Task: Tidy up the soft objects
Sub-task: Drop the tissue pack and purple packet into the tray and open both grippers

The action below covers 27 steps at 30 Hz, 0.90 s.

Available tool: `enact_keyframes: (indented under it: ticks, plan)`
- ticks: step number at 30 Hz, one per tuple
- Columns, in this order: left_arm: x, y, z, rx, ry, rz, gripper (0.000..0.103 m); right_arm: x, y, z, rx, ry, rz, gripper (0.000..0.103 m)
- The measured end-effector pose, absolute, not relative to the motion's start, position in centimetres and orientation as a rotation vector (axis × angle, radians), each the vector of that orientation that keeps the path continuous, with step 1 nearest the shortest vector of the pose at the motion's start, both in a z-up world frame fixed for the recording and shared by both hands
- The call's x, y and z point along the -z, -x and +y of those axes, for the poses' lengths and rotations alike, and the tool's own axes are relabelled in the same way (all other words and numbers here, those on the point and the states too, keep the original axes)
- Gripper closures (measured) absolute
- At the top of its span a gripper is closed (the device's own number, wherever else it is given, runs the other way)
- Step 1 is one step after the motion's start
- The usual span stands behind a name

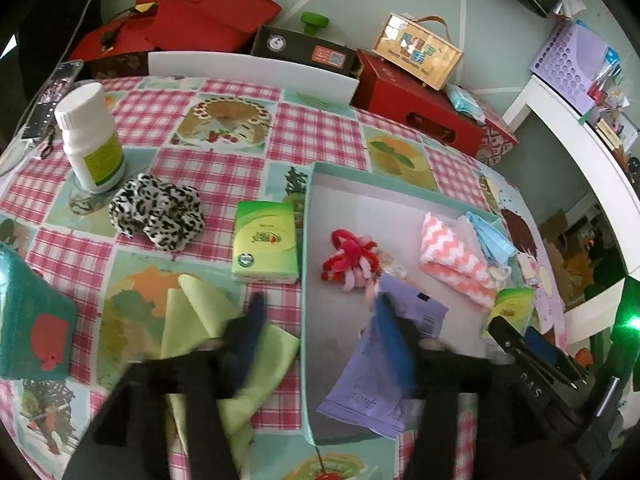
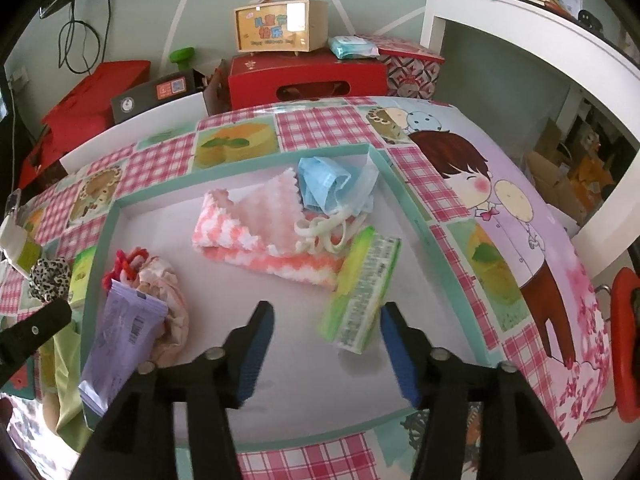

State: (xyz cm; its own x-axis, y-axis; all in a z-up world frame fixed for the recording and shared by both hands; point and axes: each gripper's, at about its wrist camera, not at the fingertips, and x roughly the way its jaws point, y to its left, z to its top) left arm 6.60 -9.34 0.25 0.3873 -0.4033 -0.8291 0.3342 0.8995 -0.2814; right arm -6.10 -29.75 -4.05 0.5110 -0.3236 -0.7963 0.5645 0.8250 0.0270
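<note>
A teal-rimmed tray (image 2: 384, 160) holds a pink-and-white chevron cloth (image 2: 256, 232), a blue face mask (image 2: 328, 184), red and pink hair ties (image 1: 348, 260), a purple packet (image 1: 380, 360) and a green tissue pack (image 2: 360, 292). My right gripper (image 2: 326, 344) is open over the tray floor, with the tissue pack just beyond its right finger, not between the pads. My left gripper (image 1: 320, 328) is open astride the tray's left wall: one finger over a yellow-green cloth (image 1: 192, 320) on the table, the other over the purple packet. A leopard-print scrunchie (image 1: 160, 212) and a second tissue pack (image 1: 266, 248) lie on the table.
A white bottle (image 1: 92, 140) stands at the table's back left, and a teal box (image 1: 32, 320) sits at the left edge. Red boxes (image 1: 416, 104) and a wooden case with a handle (image 2: 280, 28) line the wall behind. A white shelf (image 2: 520, 32) stands to the right.
</note>
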Motion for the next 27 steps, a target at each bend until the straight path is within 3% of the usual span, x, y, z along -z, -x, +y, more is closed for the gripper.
enact_keyframes:
  ticks: [5, 13, 23, 27]
  plan:
    - [0.2, -6.9, -9.0, 0.423, 0.055, 1.082, 0.021, 4.2, 5.8, -29.4, 0.546, -0.270, 0.894, 0.028]
    - [0.9, -7.1, -8.9, 0.400, 0.039, 1.107, 0.020, 4.3, 5.7, -29.5, 0.556, -0.262, 0.905, 0.014]
    - [0.5, -7.2, -8.2, 0.374, 0.064, 1.076, 0.008, 4.5, 5.6, -29.2, 0.529, -0.265, 0.898, 0.010]
    - [0.2, -7.0, -7.9, 0.383, 0.083, 1.055, 0.004, 4.4, 5.5, -28.8, 0.506, -0.273, 0.888, 0.000]
